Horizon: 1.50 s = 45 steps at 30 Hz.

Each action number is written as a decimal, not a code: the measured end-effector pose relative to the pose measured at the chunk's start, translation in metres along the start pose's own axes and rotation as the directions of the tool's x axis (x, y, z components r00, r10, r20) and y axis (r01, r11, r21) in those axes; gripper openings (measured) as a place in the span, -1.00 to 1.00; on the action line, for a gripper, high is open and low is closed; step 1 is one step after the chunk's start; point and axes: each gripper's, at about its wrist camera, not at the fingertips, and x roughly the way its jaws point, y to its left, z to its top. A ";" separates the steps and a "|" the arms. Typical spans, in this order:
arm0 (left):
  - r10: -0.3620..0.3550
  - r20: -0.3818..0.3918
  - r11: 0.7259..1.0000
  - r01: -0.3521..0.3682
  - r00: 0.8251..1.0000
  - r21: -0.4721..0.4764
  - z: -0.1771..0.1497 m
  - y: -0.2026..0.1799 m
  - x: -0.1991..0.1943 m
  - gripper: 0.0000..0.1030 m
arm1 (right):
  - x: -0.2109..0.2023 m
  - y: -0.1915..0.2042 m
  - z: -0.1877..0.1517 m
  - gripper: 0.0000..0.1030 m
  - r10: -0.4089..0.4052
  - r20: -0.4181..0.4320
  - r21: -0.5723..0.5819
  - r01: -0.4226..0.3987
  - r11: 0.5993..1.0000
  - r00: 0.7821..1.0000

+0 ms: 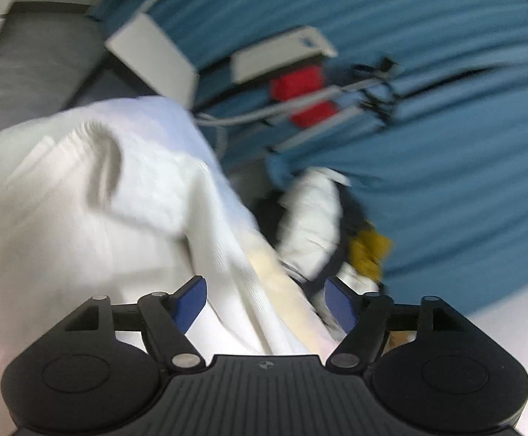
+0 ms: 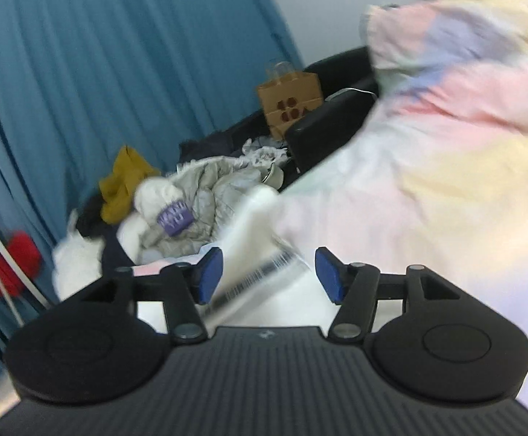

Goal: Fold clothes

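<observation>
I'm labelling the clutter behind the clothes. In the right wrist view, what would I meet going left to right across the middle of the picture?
Red blurred object → mustard-yellow crumpled garment → pale grey puffy jacket → brown paper bag with handles → pastel pink-and-yellow fabric.

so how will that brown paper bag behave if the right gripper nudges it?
The brown paper bag stands upright with its handles up, so it probably tips rather than slides. Its walls look thin and creased, likely light and crushable. Contents aren't visible, so weight is uncertain.
</observation>
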 end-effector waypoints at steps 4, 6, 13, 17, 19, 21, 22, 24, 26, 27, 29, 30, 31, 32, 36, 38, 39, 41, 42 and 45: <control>0.044 -0.036 0.993 -0.048 0.998 -0.104 -0.020 0.021 -0.014 0.74 | -0.049 -0.057 -0.029 0.28 -0.014 -0.051 0.260 0.027 0.965 0.999; 0.065 -0.055 0.985 -0.072 0.996 -0.156 -0.030 0.031 -0.022 0.75 | -0.064 -0.084 -0.044 0.28 -0.024 -0.108 0.394 0.065 0.917 0.994; 0.127 -0.131 0.931 -0.164 0.983 -0.326 -0.065 0.067 -0.047 0.96 | -0.055 -0.091 -0.061 0.27 0.144 -0.214 0.473 -0.027 0.881 0.966; 0.179 -0.148 0.922 -0.218 0.973 -0.320 -0.067 0.080 -0.035 0.93 | -0.050 -0.095 -0.070 0.27 0.241 -0.266 0.519 -0.073 0.852 0.933; 0.197 -0.119 0.935 -0.223 0.973 -0.276 -0.063 0.079 -0.027 0.91 | -0.039 -0.093 -0.074 0.28 0.246 -0.256 0.494 -0.093 0.865 0.935; 0.215 -0.068 0.947 -0.225 0.974 -0.227 -0.057 0.075 -0.017 0.91 | -0.028 -0.089 -0.073 0.27 0.259 -0.230 0.469 -0.126 0.874 0.938; 0.217 -0.044 0.952 -0.221 0.975 -0.211 -0.053 0.074 -0.012 0.88 | -0.022 -0.086 -0.072 0.28 0.267 -0.219 0.461 -0.142 0.876 0.938; 0.219 -0.003 0.955 -0.215 0.976 -0.204 -0.048 0.075 -0.004 0.72 | -0.011 -0.080 -0.070 0.28 0.288 -0.195 0.453 -0.174 0.874 0.938; 0.227 0.028 0.955 -0.217 0.973 -0.202 -0.044 0.078 0.004 0.13 | -0.003 -0.075 -0.068 0.28 0.295 -0.161 0.446 -0.197 0.873 0.942; 0.237 0.034 0.952 -0.225 0.971 -0.208 -0.042 0.080 0.009 -0.04 | 0.000 -0.072 -0.068 0.25 0.291 -0.144 0.432 -0.205 0.878 0.946; 0.256 0.034 0.944 -0.242 0.966 -0.224 -0.040 0.084 0.013 -0.59 | 0.002 -0.067 -0.068 -0.04 0.258 -0.119 0.385 -0.196 0.902 0.959; 0.260 0.038 0.943 -0.245 0.965 -0.224 -0.038 0.084 0.013 -0.70 | 0.003 -0.063 -0.068 -0.45 0.231 -0.113 0.356 -0.178 0.917 0.966; 0.261 0.046 0.944 -0.245 0.964 -0.219 -0.036 0.084 0.013 -0.76 | 0.001 -0.062 -0.068 -0.56 0.213 -0.106 0.344 -0.165 0.924 0.971; 0.252 0.066 0.949 -0.234 0.965 -0.211 -0.033 0.081 0.011 -0.78 | 0.000 -0.060 -0.067 -0.64 0.195 -0.099 0.334 -0.152 0.930 0.976; 0.180 0.159 0.973 -0.153 0.971 -0.171 -0.024 0.068 -0.008 -0.81 | -0.016 -0.060 -0.061 -0.72 0.180 -0.065 0.340 -0.148 0.929 0.982; 0.154 0.182 0.979 -0.124 0.971 -0.163 -0.023 0.065 -0.017 -0.82 | -0.030 -0.061 -0.058 -0.73 0.178 -0.055 0.343 -0.149 0.927 0.982; 0.148 0.187 0.980 -0.118 0.971 -0.161 -0.024 0.063 -0.019 -0.82 | -0.039 -0.063 -0.056 -0.73 0.182 -0.052 0.348 -0.153 0.925 0.982; 0.130 0.200 0.981 -0.095 0.971 -0.171 -0.024 0.062 -0.031 -0.82 | -0.057 -0.068 -0.051 -0.74 0.178 -0.055 0.350 -0.148 0.925 0.983; 0.120 0.210 0.981 -0.083 0.970 -0.175 -0.024 0.061 -0.040 -0.83 | -0.063 -0.069 -0.050 -0.74 0.172 -0.061 0.352 -0.140 0.925 0.983; 0.094 0.240 0.982 -0.051 0.966 -0.180 -0.025 0.057 -0.070 -0.83 | -0.081 -0.076 -0.049 -0.74 0.153 -0.091 0.374 -0.109 0.921 0.984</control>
